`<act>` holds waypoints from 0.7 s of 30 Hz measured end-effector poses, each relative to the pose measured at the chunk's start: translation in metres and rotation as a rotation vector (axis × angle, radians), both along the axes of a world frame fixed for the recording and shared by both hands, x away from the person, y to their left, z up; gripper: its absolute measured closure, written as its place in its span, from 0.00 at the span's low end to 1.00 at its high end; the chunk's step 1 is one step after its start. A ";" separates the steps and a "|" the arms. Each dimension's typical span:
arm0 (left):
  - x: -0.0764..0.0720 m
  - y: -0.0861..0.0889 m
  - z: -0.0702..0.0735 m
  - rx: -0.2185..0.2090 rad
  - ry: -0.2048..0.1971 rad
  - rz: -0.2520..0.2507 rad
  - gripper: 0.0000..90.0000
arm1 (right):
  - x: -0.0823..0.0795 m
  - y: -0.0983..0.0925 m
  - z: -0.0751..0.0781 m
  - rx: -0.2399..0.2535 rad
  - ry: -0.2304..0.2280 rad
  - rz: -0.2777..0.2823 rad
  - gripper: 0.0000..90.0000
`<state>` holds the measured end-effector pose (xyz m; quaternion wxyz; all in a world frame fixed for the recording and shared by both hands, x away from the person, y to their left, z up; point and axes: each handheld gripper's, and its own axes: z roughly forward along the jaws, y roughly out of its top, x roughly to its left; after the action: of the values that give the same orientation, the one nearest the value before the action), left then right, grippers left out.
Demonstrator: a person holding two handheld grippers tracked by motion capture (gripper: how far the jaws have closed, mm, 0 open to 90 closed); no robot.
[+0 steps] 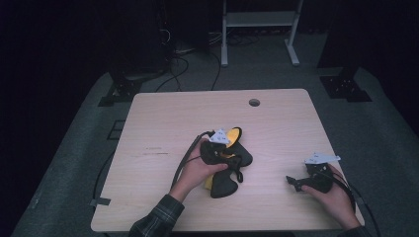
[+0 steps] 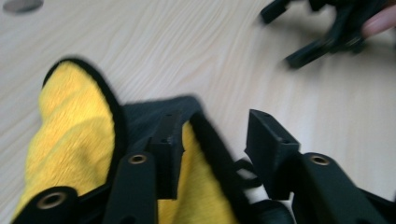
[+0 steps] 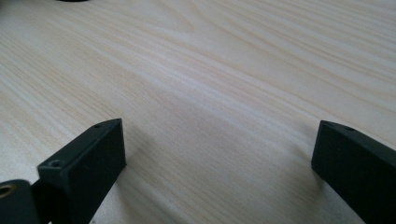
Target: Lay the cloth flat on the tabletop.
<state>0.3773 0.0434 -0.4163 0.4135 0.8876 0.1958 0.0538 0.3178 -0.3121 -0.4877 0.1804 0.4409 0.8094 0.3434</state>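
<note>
Two grippers are sitting over the table (image 1: 158, 113), but the left gripper (image 2: 215, 140) is right on the yellow and black cloth (image 2: 70, 135), jaws partly apart around its folded edge, while the right gripper (image 1: 296, 182) is resting wide open, well away

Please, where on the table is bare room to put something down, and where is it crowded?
Free: the far strip of the table by the round hole, the left side, and the gap between the yellow-and-black cloth and the right gripper. Crowded: the middle, where the left gripper is over the cloth.
</note>
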 end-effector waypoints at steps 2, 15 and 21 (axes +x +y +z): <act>0.003 0.002 -0.004 0.020 0.014 0.004 0.74 | 0.000 0.000 0.000 0.000 0.000 0.000 0.02; -0.009 0.071 0.020 -0.182 -0.016 0.151 0.95 | 0.000 0.000 0.000 0.000 0.000 0.000 0.02; -0.014 0.119 0.014 -0.215 -0.013 0.271 0.95 | 0.000 0.000 0.000 0.000 0.000 0.000 0.02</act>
<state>0.3632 0.1624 -0.4021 0.4962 0.8034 0.3155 0.0936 0.3178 -0.3121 -0.4878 0.1806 0.4409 0.8094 0.3434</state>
